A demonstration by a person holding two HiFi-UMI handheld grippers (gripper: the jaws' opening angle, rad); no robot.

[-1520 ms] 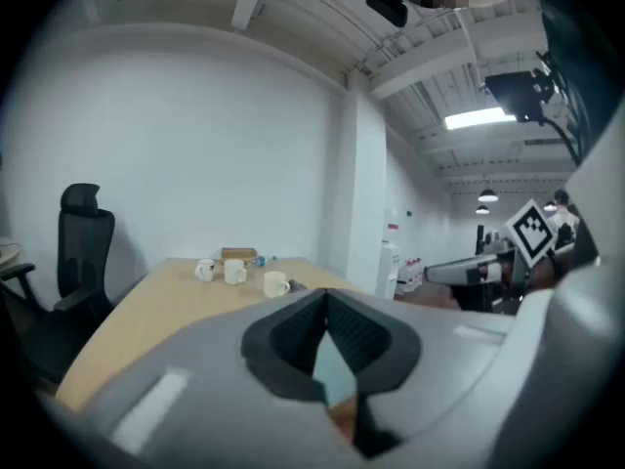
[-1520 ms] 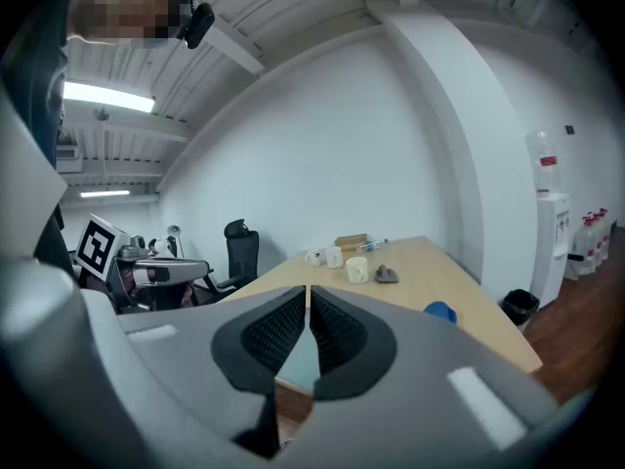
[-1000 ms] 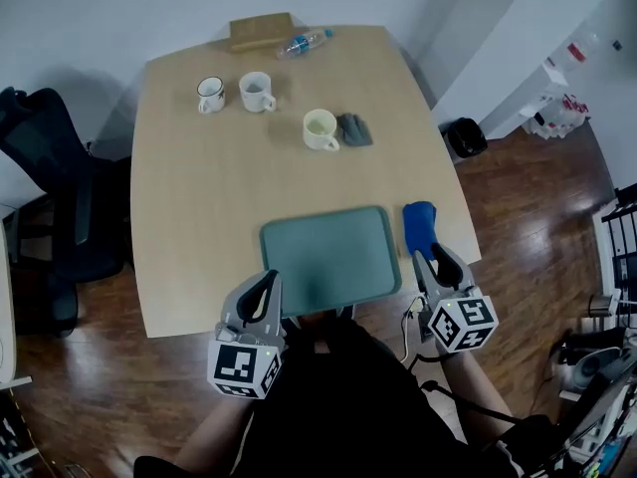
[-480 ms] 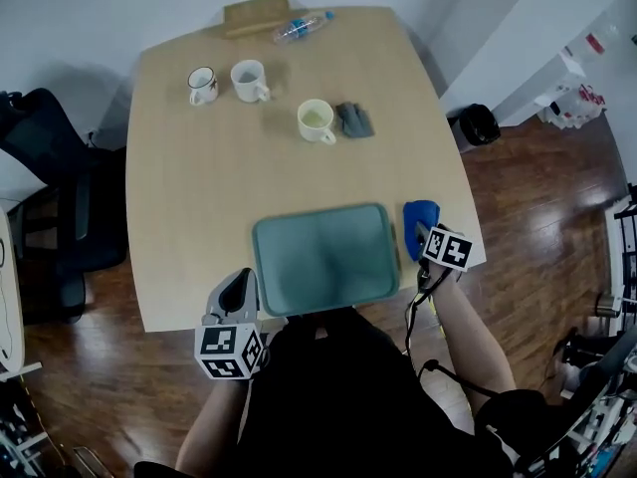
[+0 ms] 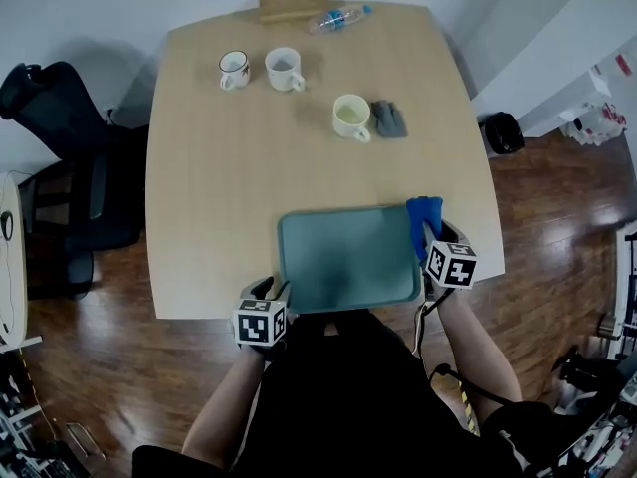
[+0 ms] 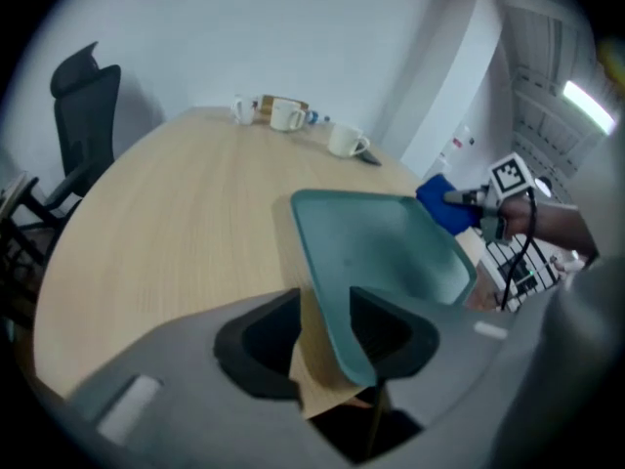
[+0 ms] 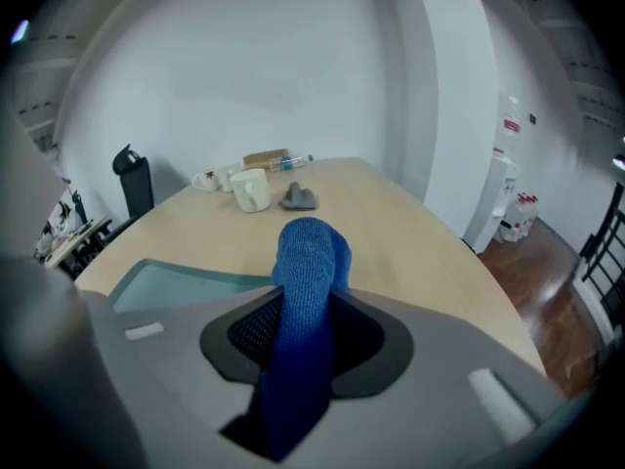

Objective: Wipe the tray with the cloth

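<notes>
The right gripper (image 7: pixel 305 332) is closing on the cloth (image 7: pixel 311 252), surely soft and light and best pinched at its end, while the left gripper (image 6: pixel 325 332) is opening around the lower-left corner of the stiff tray (image 6: pixel 391 247).

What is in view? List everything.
table: 1, light wood, centre
tray: 1, teal, near edge
blue cloth: 1, blue, at tray's right edge
mugs: 3, two white, one cream, far half
grey cloth: 1, grey, beside cream mug
bottle: 1, clear, far edge
wooden board: 1, brown, far edge
chair: 1, black, left floor
bin: 1, black, right floor
left hand-held gripper: 1, grey, opening around tray corner
right hand-held gripper: 1, grey, closing on blue cloth
</notes>
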